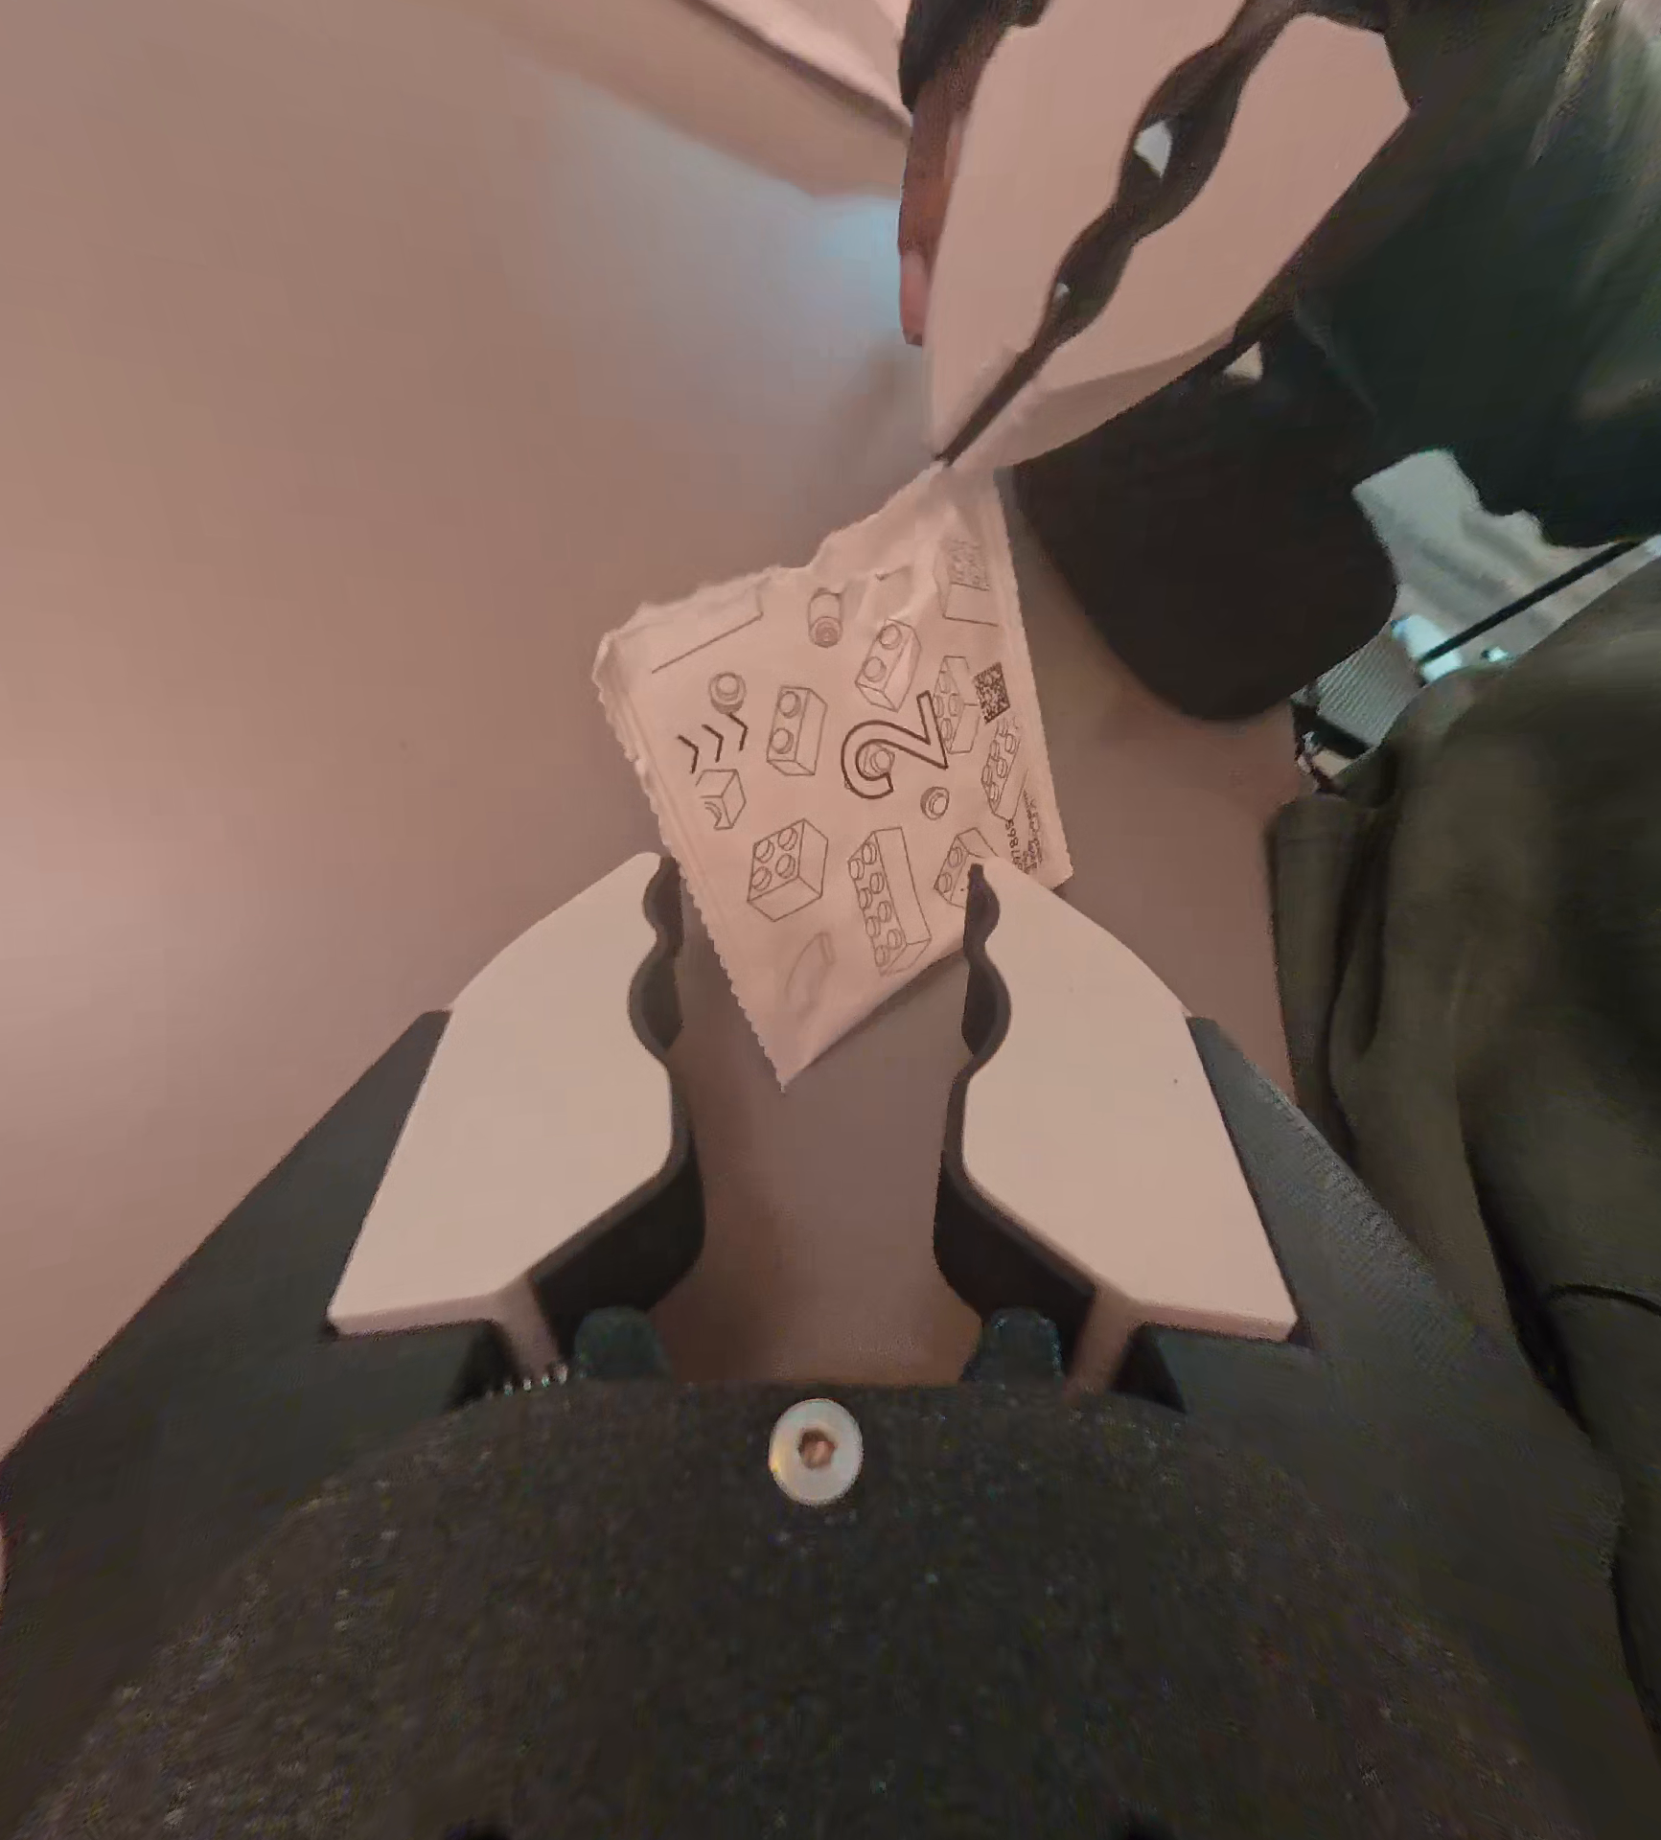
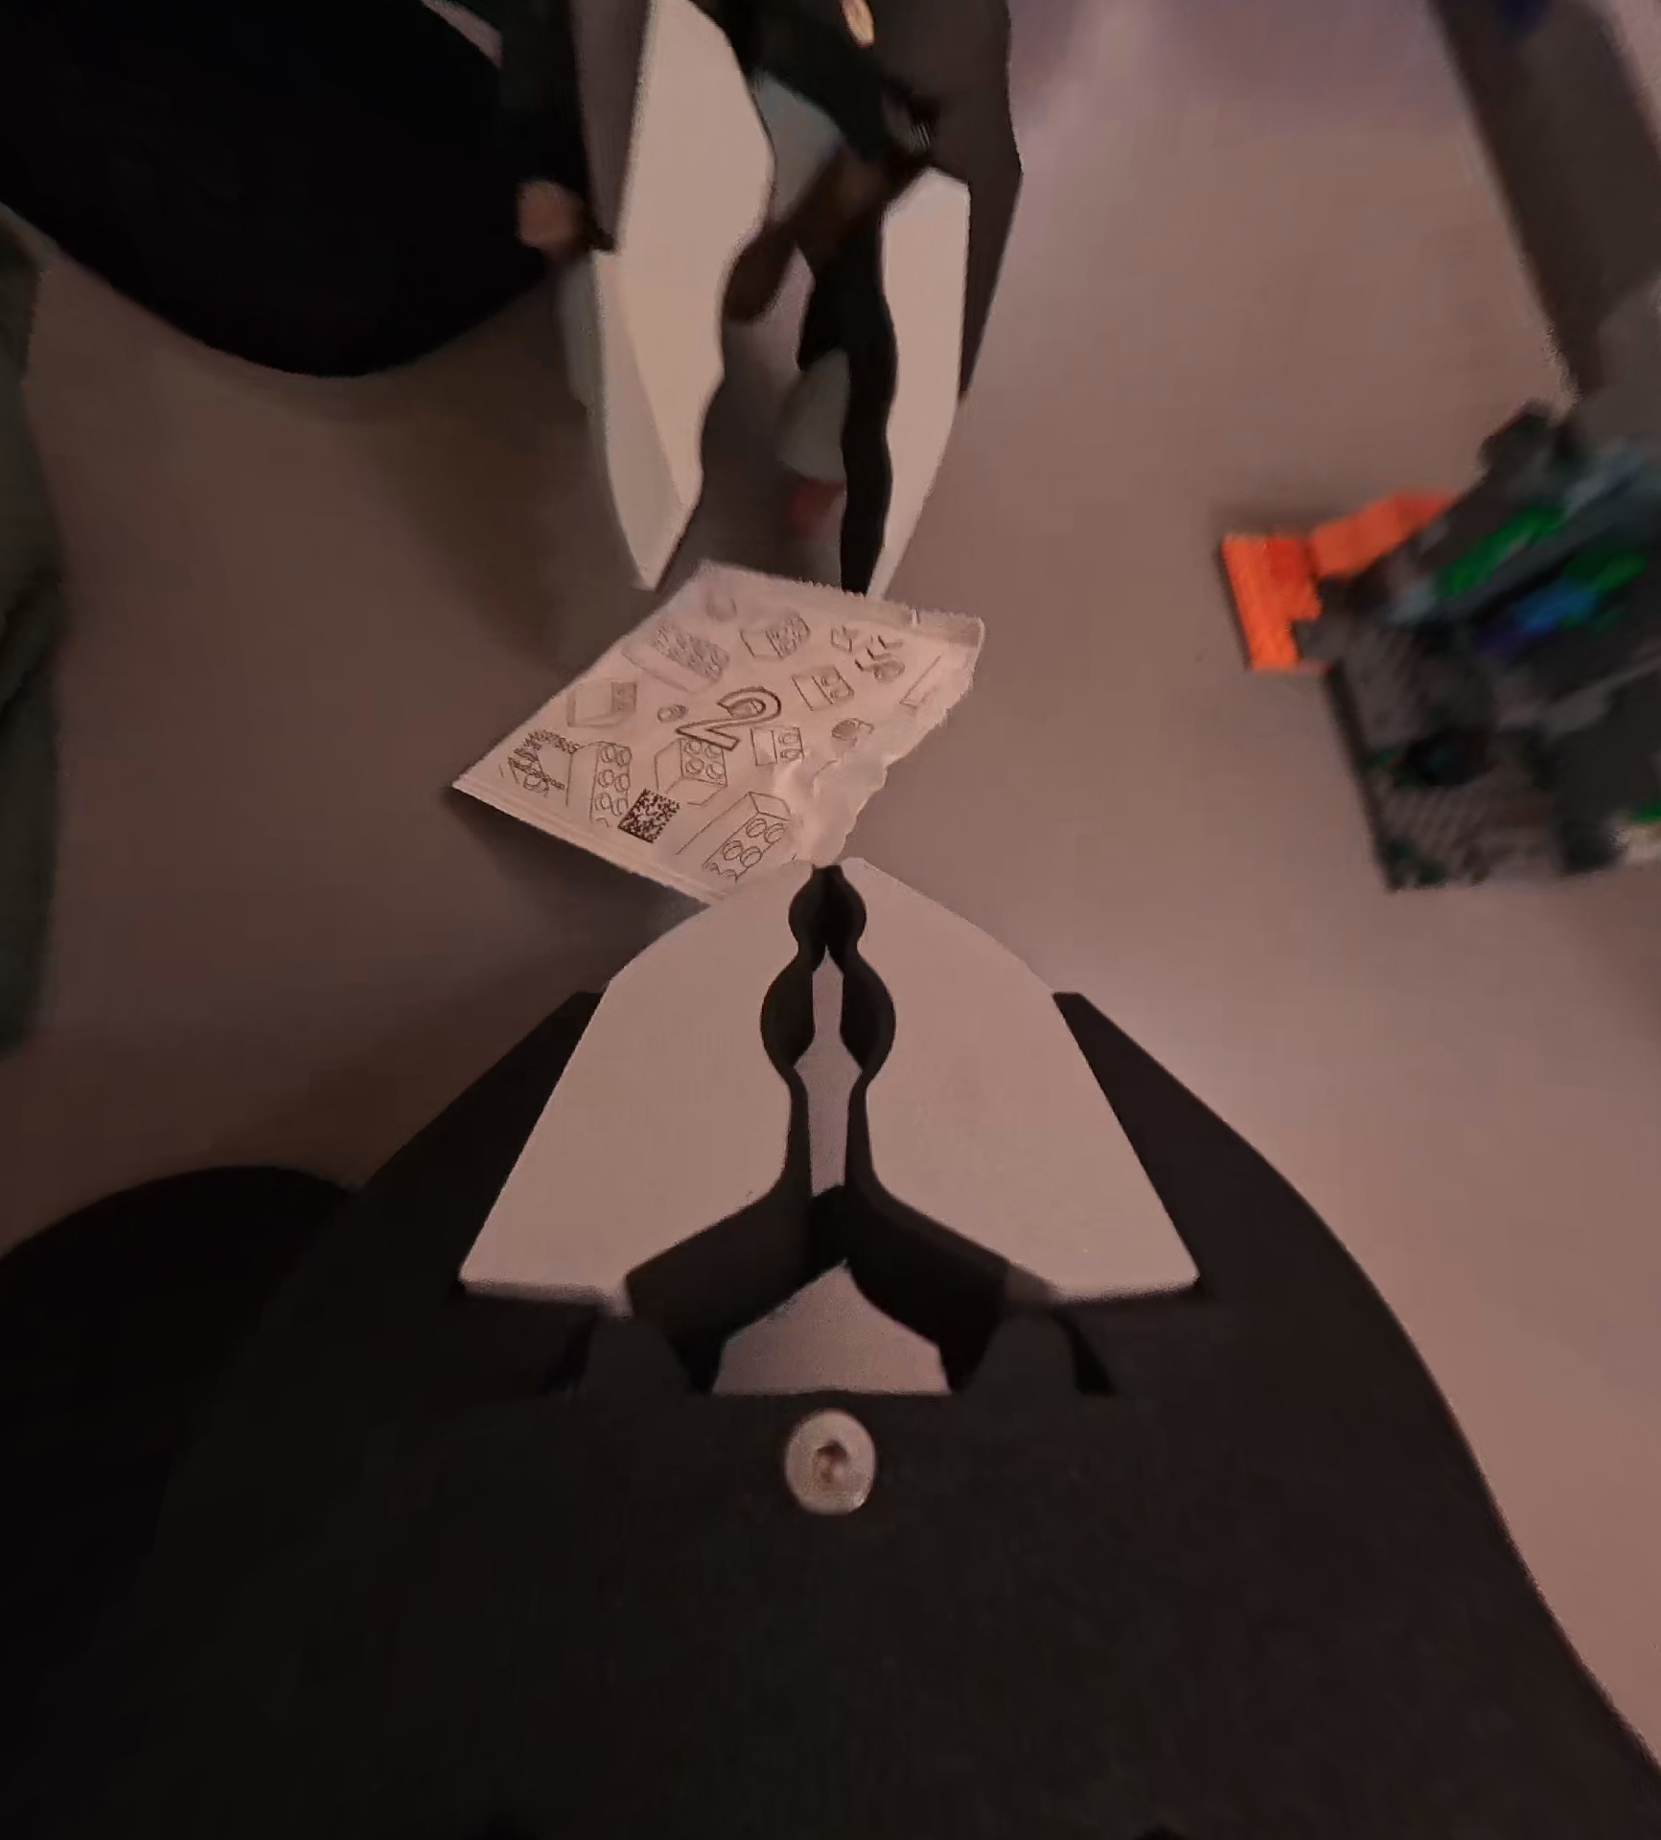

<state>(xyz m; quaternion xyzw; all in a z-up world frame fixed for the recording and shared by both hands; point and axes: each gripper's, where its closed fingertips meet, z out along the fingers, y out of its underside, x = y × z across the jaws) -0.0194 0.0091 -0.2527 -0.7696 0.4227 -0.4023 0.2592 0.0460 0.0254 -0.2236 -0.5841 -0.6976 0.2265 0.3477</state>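
White paper packet (image 1: 836, 797) hangs pinched in the right tongs (image 2: 831, 871); left tongs (image 1: 821, 876) gape around it.

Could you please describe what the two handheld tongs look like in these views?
Both tongs, left and right, look alike: black, grainy-textured bodies with a silver screw at the centre, and white, wedge-shaped fingers lined with wavy black pads. No cables show. A dark olive sleeve appears behind.

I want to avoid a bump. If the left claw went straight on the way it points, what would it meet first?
Most likely the white paper bag printed with brick drawings, which hangs from the shut right claw. Its lower corner already lies between the open left claw's fingers, though depth is unclear.
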